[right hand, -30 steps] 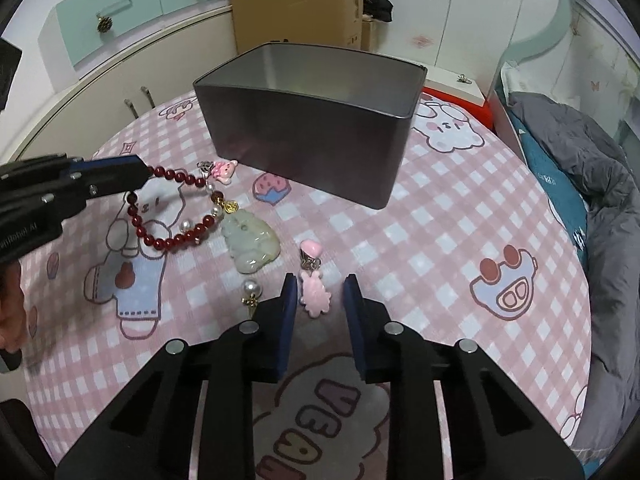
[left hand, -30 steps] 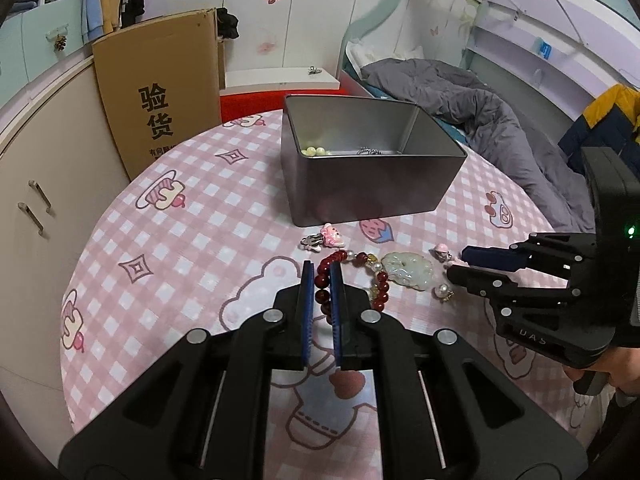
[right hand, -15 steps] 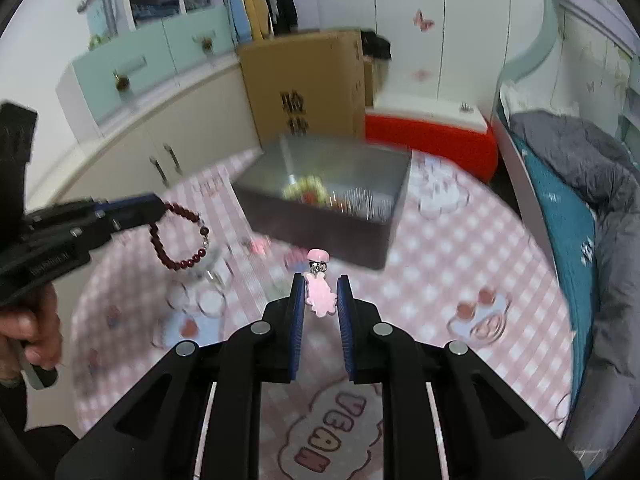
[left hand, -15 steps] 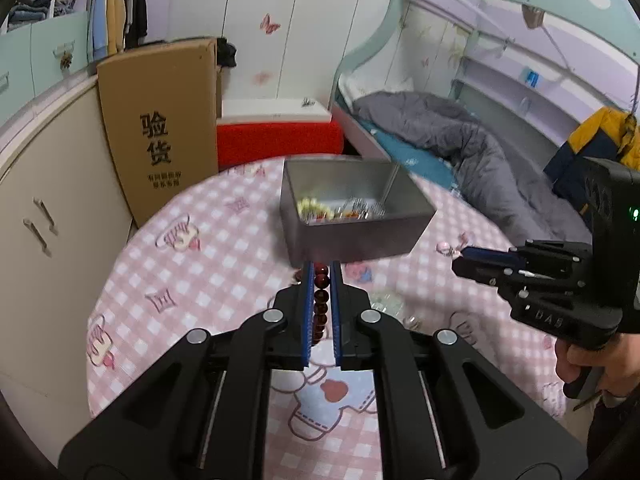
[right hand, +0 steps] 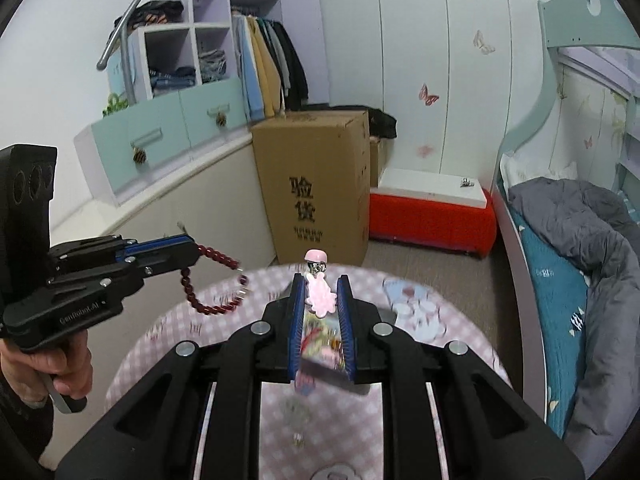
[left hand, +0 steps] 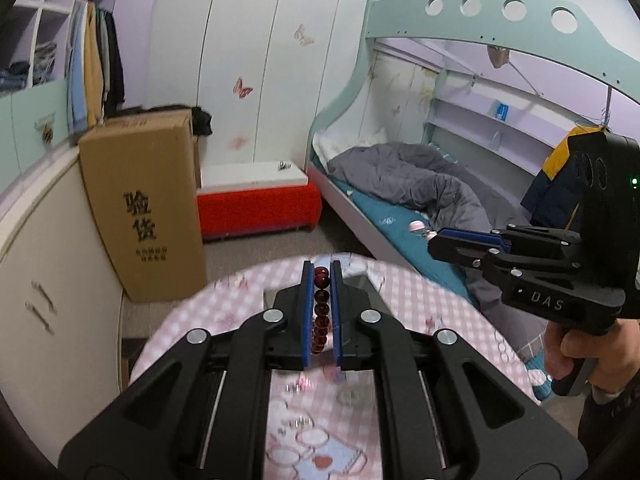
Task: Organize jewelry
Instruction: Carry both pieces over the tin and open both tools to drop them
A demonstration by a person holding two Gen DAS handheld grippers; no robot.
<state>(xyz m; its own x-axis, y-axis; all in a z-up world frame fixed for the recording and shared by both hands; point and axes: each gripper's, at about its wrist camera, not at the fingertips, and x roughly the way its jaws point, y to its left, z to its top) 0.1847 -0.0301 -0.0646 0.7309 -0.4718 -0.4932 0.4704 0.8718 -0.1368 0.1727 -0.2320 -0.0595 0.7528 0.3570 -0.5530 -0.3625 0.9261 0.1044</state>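
Note:
My left gripper (left hand: 321,270) is shut on a dark red bead bracelet (left hand: 321,308); in the right wrist view the bracelet (right hand: 212,284) hangs in a loop from the left gripper (right hand: 192,249). My right gripper (right hand: 320,280) is shut on a pink charm (right hand: 319,296) with a pink cap; it shows in the left wrist view (left hand: 434,240) high at the right. Both are held high above the round pink checked table (left hand: 248,312). The grey metal box (right hand: 324,344) lies blurred below, mostly hidden by my fingers.
Small jewelry pieces (left hand: 348,398) lie blurred on the tablecloth below. Beyond the table stand a tall cardboard box (left hand: 144,208), a red and white bench (left hand: 256,204), a bed with a grey duvet (left hand: 408,184) and a cabinet (left hand: 44,264) at left.
Both grippers have risen well above the table with their pieces still held. The table and box have dropped low in view and look smaller.

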